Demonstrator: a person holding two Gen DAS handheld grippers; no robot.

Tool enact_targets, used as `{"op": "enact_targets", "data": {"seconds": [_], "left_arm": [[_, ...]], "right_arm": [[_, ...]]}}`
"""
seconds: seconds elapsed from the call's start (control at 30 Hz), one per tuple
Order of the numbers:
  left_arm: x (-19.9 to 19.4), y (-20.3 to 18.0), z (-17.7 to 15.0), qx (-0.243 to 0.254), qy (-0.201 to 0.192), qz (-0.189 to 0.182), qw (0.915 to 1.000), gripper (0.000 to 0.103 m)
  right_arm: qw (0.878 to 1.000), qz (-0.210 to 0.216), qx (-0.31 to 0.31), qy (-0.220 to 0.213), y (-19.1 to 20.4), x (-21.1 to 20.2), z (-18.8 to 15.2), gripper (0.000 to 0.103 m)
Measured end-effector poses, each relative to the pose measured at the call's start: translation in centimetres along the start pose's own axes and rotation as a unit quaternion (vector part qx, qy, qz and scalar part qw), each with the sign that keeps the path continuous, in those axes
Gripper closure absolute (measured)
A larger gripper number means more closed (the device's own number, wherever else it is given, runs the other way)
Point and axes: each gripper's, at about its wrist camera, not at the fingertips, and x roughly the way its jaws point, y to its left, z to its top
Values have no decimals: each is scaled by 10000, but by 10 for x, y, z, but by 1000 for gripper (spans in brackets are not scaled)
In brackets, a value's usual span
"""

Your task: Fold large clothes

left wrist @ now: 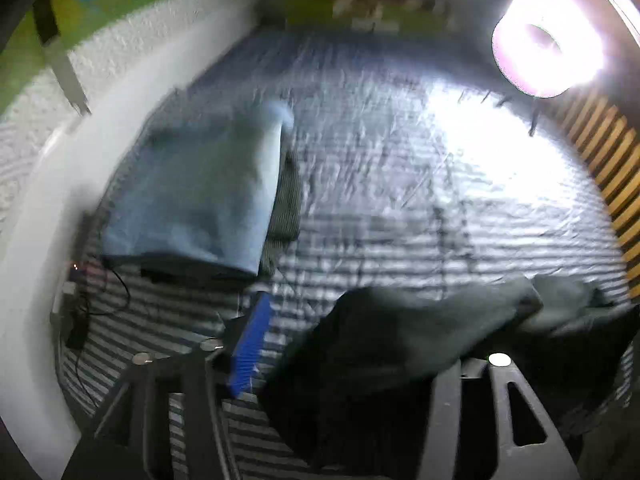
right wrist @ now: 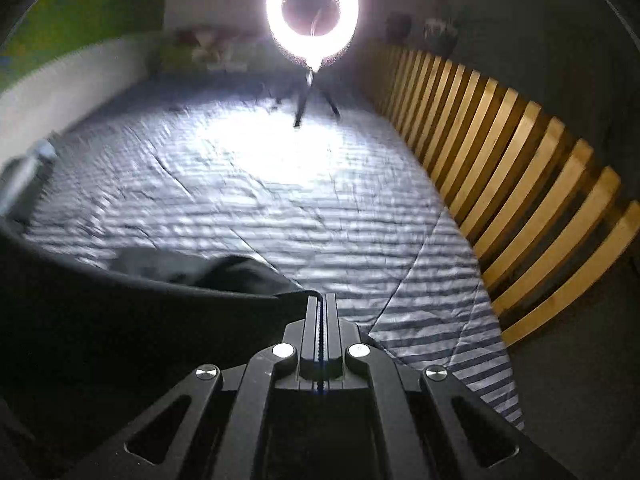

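Dark garment (right wrist: 100, 320) lies bunched at the near edge of the bed (right wrist: 280, 208), on the striped sheet. Right tool (right wrist: 322, 300): jaws fully together, and a thin edge of the dark cloth runs into the fingertips, so it appears pinched there. Left tool (left wrist: 340, 364): jaws apart, roughly half open; the garment (left wrist: 400, 340) drapes across and in front of the right-hand finger, and I cannot tell whether any of it sits between the pads, but nothing looks clamped. Left view is motion-blurred. A folded light blue cloth (left wrist: 196, 188) rests at the far left of the bed, near the white wall; a ring light (right wrist: 312, 12) stands on its tripod at the far end; wooden slats (right wrist: 520, 184) run along the right side. Risks, as judgement: held by one corner only, the garment would hang twisted and not spread flat. The right pinch is thin and could slip under tension. A wide swing could drag cloth into the blue stack.
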Motion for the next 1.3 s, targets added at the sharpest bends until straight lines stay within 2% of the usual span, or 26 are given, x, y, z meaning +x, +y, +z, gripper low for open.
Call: {"op": "enact_targets", "data": {"seconds": [0.07,0.17,0.3,0.4,0.43,0.47,0.5,0.57,0.6,0.67,0.77,0.9,1.03,1.1,1.17,1.23,1.3], "left_arm": [[15,8,-8,-140,54,-139,9998,40],[26,22,-22,-83,95,-353,9993,23],[40,46,-38,-210,211,-673,9973,18],[50,48,-42,-170,248,-686,9972,19],[56,49,-42,-131,253,-671,9973,21],[62,43,-41,-13,276,-606,9978,32],[70,38,-42,77,314,-563,9979,61],[81,30,-37,91,400,-592,9974,88],[83,25,-30,41,340,-523,9980,96],[80,19,-11,-38,156,-398,9991,98],[59,18,23,-179,-73,-527,9984,98],[-10,10,69,-67,-886,-326,9955,98],[-95,13,93,-59,-1691,-419,9847,98],[-130,14,86,90,-2014,-379,9787,99],[-145,13,66,333,-2107,-360,9763,99],[-137,11,30,651,-1931,-329,9785,98],[-107,12,-18,832,-1505,-401,9843,98]], "right_arm": [[9998,-108,-13,171,6,23,0,103],[9993,-134,35,362,5,46,2,102],[9983,-275,-151,488,16,70,2,103],[9972,-381,-267,578,30,91,5,103],[9968,-408,-298,624,33,97,5,103],[9963,-434,-327,673,36,104,5,103],[9959,-443,-342,710,39,109,4,103],[9956,-384,-333,785,41,116,3,103],[9956,-350,-304,816,40,118,3,103],[9962,-322,-283,762,38,114,10,103],[9982,-348,-164,450,28,91,38,103],[9968,-595,120,-512,11,34,92,103],[9864,-692,490,-1411,-5,-30,133,103],[9808,-675,543,-1745,-11,-61,142,103],[9793,-598,560,-1853,-16,-78,136,103],[9825,-448,552,-1720,-23,-81,113,103],[9890,-309,513,-1356,-27,-69,77,103]]}}
